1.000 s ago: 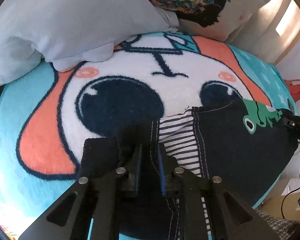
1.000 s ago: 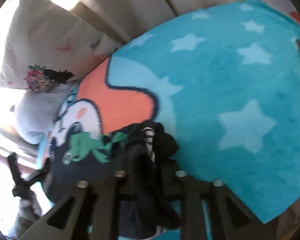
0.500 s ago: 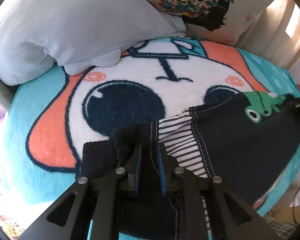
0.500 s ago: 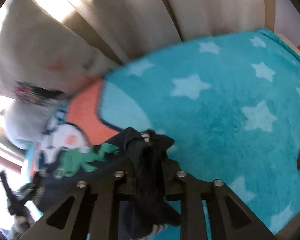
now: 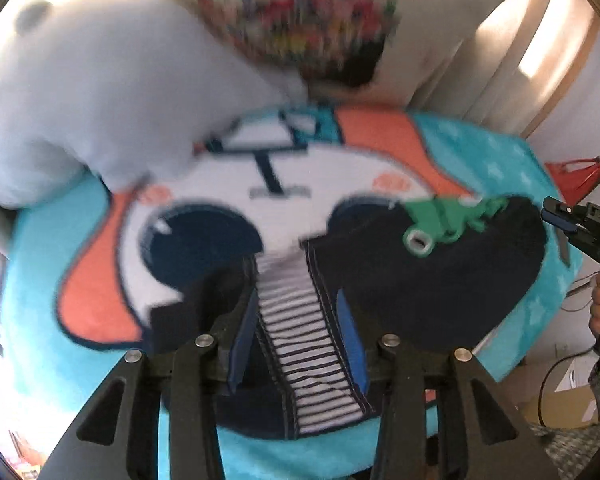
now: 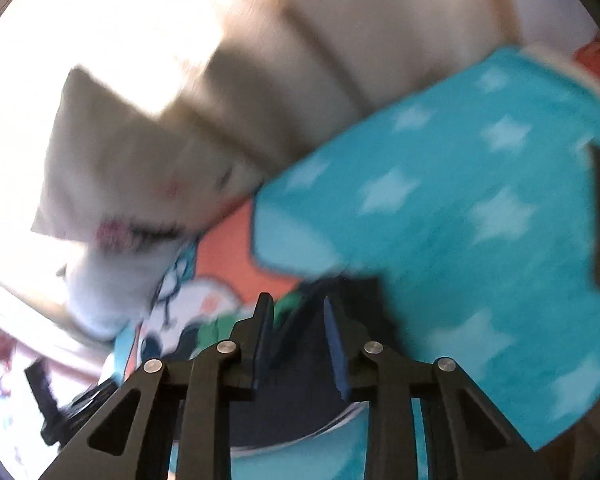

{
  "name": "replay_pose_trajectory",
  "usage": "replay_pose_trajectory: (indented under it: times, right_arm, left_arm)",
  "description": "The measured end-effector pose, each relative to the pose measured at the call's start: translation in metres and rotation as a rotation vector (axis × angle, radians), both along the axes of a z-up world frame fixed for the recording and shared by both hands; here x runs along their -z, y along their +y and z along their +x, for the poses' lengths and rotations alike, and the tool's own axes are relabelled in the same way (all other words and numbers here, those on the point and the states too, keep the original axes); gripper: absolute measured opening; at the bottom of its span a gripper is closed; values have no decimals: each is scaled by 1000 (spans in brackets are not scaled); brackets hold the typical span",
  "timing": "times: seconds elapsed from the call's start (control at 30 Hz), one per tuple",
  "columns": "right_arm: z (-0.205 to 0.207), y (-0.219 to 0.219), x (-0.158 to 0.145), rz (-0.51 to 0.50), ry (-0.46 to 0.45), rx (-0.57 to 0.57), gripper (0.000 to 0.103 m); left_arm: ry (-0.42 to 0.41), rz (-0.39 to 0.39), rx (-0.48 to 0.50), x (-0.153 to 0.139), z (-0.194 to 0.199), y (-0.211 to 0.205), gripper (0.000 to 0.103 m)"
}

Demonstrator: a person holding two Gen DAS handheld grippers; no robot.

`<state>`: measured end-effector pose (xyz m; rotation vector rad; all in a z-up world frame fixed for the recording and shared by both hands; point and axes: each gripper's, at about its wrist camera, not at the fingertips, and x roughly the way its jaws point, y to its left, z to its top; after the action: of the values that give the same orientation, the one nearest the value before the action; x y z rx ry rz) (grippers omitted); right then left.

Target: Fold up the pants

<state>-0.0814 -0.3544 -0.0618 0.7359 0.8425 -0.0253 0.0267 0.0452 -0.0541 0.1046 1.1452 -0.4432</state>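
Dark navy pants (image 5: pixel 440 280) with a green dinosaur patch (image 5: pixel 440 220) and a striped lining (image 5: pixel 296 320) lie on a blanket with a cartoon face (image 5: pixel 284 184). My left gripper (image 5: pixel 296 332) is open just above the striped lining, holding nothing. My right gripper (image 6: pixel 298 340) is open above the pants' far edge (image 6: pixel 300 380), also empty. The right gripper also shows in the left wrist view (image 5: pixel 580 228) at the pants' right side. Both views are blurred.
A pale blue pillow (image 5: pixel 112 92) and a floral-print pillow (image 5: pixel 320 28) lie at the blanket's far end. The blanket's turquoise starred part (image 6: pixel 480 220) stretches to the right. A cardboard box and cable (image 5: pixel 556 384) sit beyond the right edge.
Both grippers have opened and let go of the pants, which now lie flat on the blanket. Both grippers have pulled back and up.
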Motion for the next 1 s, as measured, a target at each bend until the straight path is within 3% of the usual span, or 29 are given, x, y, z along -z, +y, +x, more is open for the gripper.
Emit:
replay_pose_trajectory:
  times: [0.1, 0.2, 0.27, 0.33, 0.4, 0.47, 0.53, 0.7, 0.87, 1.0]
  right_arm:
    - [18, 13, 32, -38, 88, -3, 29]
    - [27, 1, 58, -23, 127, 49, 26]
    - [25, -7, 54, 14, 122, 73, 27]
    - [13, -12, 37, 36, 56, 89, 28]
    - [-7, -17, 14, -10, 7, 104, 33]
    - [-24, -21, 4, -48, -5, 117, 42]
    - [-42, -26, 4, -29, -10, 128, 44]
    - [-60, -21, 26, 25, 22, 106, 44]
    - [-50, -13, 47, 34, 44, 61, 44]
    - [-38, -12, 59, 36, 51, 47, 44]
  left_arm:
    - [91, 3, -58, 34, 9, 8, 39]
    - [103, -17, -52, 25, 11, 10, 40]
    - [92, -10, -26, 6, 10, 8, 39]
    - [65, -38, 23, -18, 7, 0, 39]
    - [42, -78, 92, -44, 5, -17, 40]
    - [37, -120, 165, -60, 7, -43, 46]
    - [46, -168, 247, -67, 12, -82, 52]
    - [119, -199, 428, -56, 20, -189, 52]
    - [241, -195, 566, -19, 33, -287, 52]
    - [305, -141, 609, 17, 38, -335, 52]
